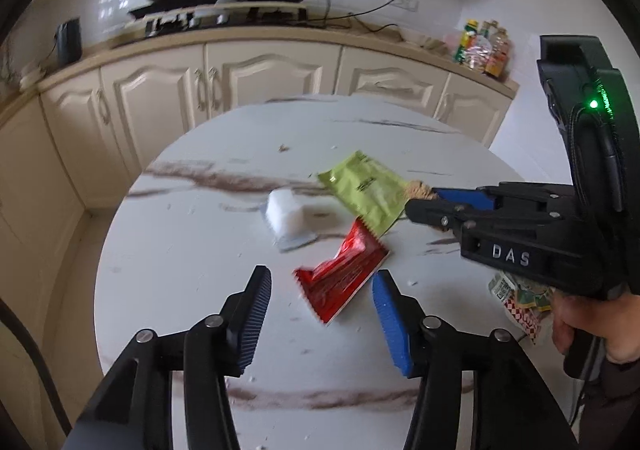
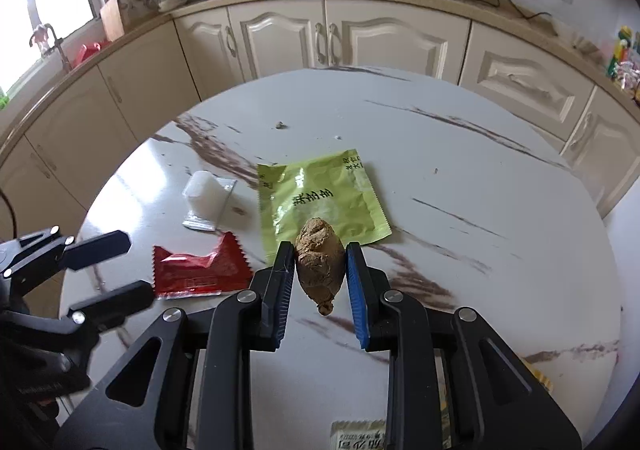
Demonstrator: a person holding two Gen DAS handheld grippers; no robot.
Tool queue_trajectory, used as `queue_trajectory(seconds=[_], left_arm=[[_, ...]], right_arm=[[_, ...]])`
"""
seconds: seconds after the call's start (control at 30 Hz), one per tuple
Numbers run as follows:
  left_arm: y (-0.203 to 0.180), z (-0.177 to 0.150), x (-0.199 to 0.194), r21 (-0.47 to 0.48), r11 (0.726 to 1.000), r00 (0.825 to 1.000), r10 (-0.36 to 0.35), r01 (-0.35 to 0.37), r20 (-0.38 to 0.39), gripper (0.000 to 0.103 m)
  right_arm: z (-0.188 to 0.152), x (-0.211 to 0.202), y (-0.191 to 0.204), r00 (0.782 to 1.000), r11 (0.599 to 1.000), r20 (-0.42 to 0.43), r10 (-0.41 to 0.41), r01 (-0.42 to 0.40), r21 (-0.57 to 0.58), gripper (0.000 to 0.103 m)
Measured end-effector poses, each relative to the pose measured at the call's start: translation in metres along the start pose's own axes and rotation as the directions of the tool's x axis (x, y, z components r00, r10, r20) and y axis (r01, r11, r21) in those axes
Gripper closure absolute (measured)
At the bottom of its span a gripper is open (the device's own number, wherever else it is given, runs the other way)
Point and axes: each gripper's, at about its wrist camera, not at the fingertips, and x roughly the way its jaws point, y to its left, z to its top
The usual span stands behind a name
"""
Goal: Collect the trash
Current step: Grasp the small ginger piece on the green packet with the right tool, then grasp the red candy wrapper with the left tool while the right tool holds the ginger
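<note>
Left view blurred: red wrapper (image 1: 342, 280) print unreadable, white packet (image 1: 289, 215) smeared. Lump (image 1: 419, 190) mostly hidden behind right gripper (image 1: 420, 202); can't tell pad contact there. Checked wrapper (image 1: 520, 300) near right, partly covered by gripper body and hand (image 1: 592, 324). Right view: green wrapper (image 2: 320, 194) near edge hidden by lump (image 2: 319, 262). Printed packet (image 2: 358, 436) cut off at bottom edge. Left gripper (image 2: 108, 270) body cut off at left edge. Far crumbs (image 2: 279, 125) too small to ID.
</note>
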Motion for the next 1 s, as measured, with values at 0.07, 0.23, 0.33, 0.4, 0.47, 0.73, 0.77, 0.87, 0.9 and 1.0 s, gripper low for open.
queue_trajectory(seconds=[0.07, 0.23, 0.33, 0.4, 0.47, 0.73, 0.77, 0.87, 0.9, 1.0], left_arm=[[-0.005, 0.005, 0.012, 0.023, 1.000, 1.000, -0.005, 0.006, -0.027, 0.054], [-0.017, 0.012, 0.038, 0.044, 0.999, 0.997, 0.003, 0.000, -0.072, 0.060], [-0.025, 0.015, 0.051, 0.041, 0.999, 0.995, -0.013, 0.017, -0.100, 0.081], [-0.034, 0.018, 0.053, 0.074, 0.997, 0.995, -0.004, 0.012, -0.099, 0.085], [-0.040, 0.019, 0.056, 0.097, 0.995, 0.993, -0.023, 0.034, -0.113, 0.085], [-0.048, 0.026, 0.053, 0.141, 0.990, 0.997, 0.002, 0.009, -0.074, 0.061], [-0.049, 0.025, 0.053, 0.161, 0.987, 0.997, 0.008, 0.004, -0.077, 0.057], [-0.058, 0.028, 0.052, 0.209, 0.978, 0.998, 0.016, -0.003, -0.058, 0.058], [-0.059, 0.028, 0.052, 0.219, 0.976, 0.998, 0.008, 0.006, -0.065, 0.059], [-0.068, 0.030, 0.068, 0.246, 0.969, 0.995, 0.009, 0.015, -0.095, 0.059]], right_arm=[[-0.003, -0.004, -0.002, 1.000, 1.000, 0.007, 0.002, -0.002, 0.013, 0.078], [-0.012, -0.010, -0.007, 1.000, 0.999, 0.007, 0.014, -0.014, 0.039, 0.078], [-0.017, -0.009, -0.006, 1.000, 0.999, 0.001, 0.022, -0.022, 0.044, 0.078], [-0.019, -0.009, -0.006, 1.000, 0.998, -0.004, 0.029, -0.028, 0.050, 0.078], [-0.020, -0.008, -0.006, 1.000, 0.998, -0.005, 0.031, -0.031, 0.053, 0.078], [-0.020, 0.001, -0.013, 0.999, 0.998, -0.017, 0.028, -0.027, 0.065, 0.078], [-0.021, 0.000, -0.014, 0.999, 0.997, -0.017, 0.030, -0.029, 0.070, 0.078], [-0.024, -0.001, -0.016, 0.999, 0.996, -0.017, 0.033, -0.031, 0.078, 0.078], [-0.024, -0.001, -0.017, 0.999, 0.996, -0.017, 0.039, -0.038, 0.080, 0.078], [-0.025, -0.001, -0.021, 1.000, 0.996, -0.020, 0.012, -0.010, 0.088, 0.078]])
